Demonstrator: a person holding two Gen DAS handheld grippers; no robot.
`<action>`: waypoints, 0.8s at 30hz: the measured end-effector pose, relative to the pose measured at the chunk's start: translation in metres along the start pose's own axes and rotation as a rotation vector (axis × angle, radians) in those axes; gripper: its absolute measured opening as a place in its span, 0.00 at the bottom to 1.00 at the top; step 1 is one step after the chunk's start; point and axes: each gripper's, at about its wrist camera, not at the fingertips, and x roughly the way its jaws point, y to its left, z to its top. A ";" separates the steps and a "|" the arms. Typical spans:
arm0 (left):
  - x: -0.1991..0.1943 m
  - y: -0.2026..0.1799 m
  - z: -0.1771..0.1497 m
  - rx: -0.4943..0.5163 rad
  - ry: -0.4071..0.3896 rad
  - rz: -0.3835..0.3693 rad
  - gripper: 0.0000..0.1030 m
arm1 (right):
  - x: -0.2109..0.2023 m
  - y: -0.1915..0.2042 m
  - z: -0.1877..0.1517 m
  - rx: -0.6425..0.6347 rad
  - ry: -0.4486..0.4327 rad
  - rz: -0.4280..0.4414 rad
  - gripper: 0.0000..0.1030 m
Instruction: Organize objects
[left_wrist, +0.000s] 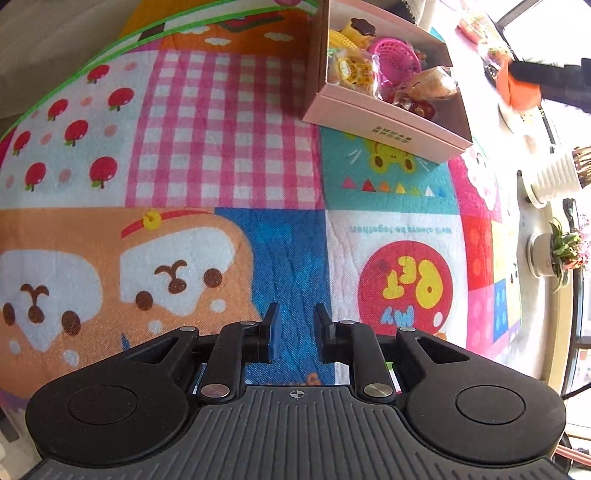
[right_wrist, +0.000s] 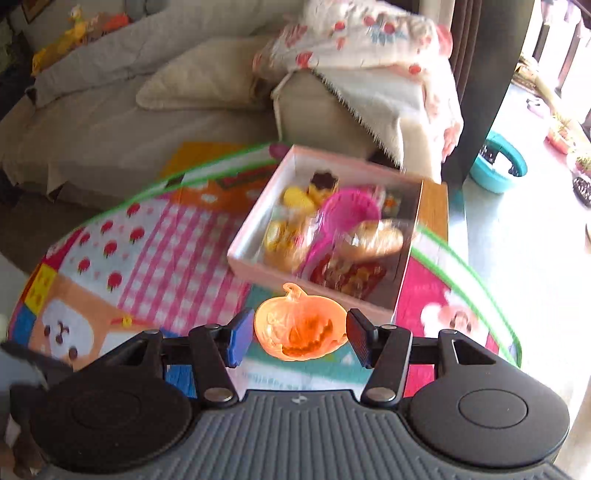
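Right gripper (right_wrist: 300, 340) fingers clamp a translucent orange plastic pumpkin (right_wrist: 301, 325), carried clear of the mat, evidently bound for the pink cardboard box (right_wrist: 310, 275) just beyond. Left gripper (left_wrist: 296, 334) nearly closed, empty.

An orange translucent pumpkin (right_wrist: 301, 326), a small jack-o'-lantern with a curled stem and cut-out grin, sits face-on between the right gripper's (right_wrist: 297, 338) pads, off the mat (right_wrist: 177, 251), just short of the box's near wall. The pink cardboard box (right_wrist: 317, 221) lies open at the mat's far edge, holding a magenta basket (right_wrist: 351, 210), yellow wrapped sweets (right_wrist: 284, 240), a wrapped bun (right_wrist: 373, 238), a dark-topped cake (right_wrist: 323, 182) and red packets (right_wrist: 347, 275) heaped loosely together.
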 end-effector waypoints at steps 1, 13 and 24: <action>0.001 0.002 -0.001 -0.010 0.003 0.005 0.20 | -0.003 -0.002 0.014 0.006 -0.043 -0.005 0.53; 0.016 -0.002 0.001 -0.032 0.027 0.001 0.20 | 0.010 0.000 0.020 -0.023 -0.048 -0.007 0.62; 0.004 -0.032 0.083 0.044 -0.268 -0.049 0.20 | 0.050 -0.044 -0.039 0.053 0.118 -0.081 0.62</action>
